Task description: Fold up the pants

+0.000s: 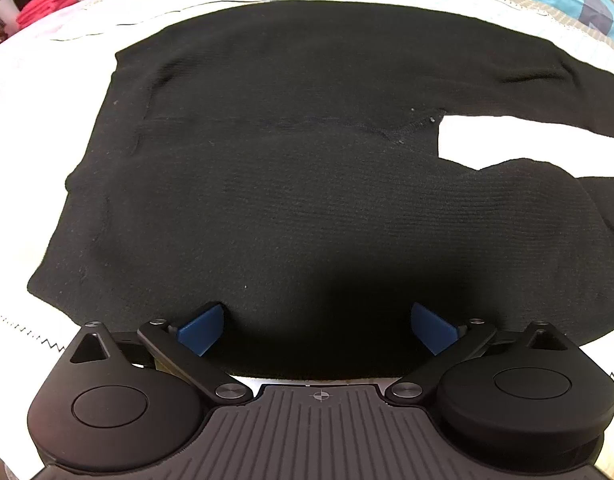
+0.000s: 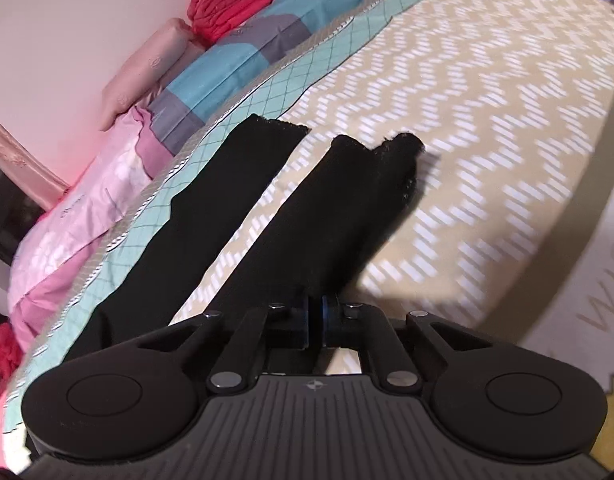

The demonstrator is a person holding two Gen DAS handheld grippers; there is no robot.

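Black knit pants (image 1: 291,168) lie flat on the bed, waist end to the left in the left wrist view and the legs running off to the right. My left gripper (image 1: 317,320) hovers open over the near edge of the seat, its blue pads (image 1: 203,328) wide apart and gripping nothing. In the right wrist view the two legs stretch away from me. The far leg (image 2: 211,208) lies flat. My right gripper (image 2: 315,320) is shut on the near leg (image 2: 339,208), whose cuff (image 2: 403,152) curls upward.
The bed cover (image 2: 487,120) has a beige and white zigzag pattern with a teal checked border (image 2: 307,64). Folded bedding (image 2: 235,60), a red cloth bundle (image 2: 227,0) and a pink quilt (image 2: 79,216) line the far side against the wall. The bed edge runs at right (image 2: 579,200).
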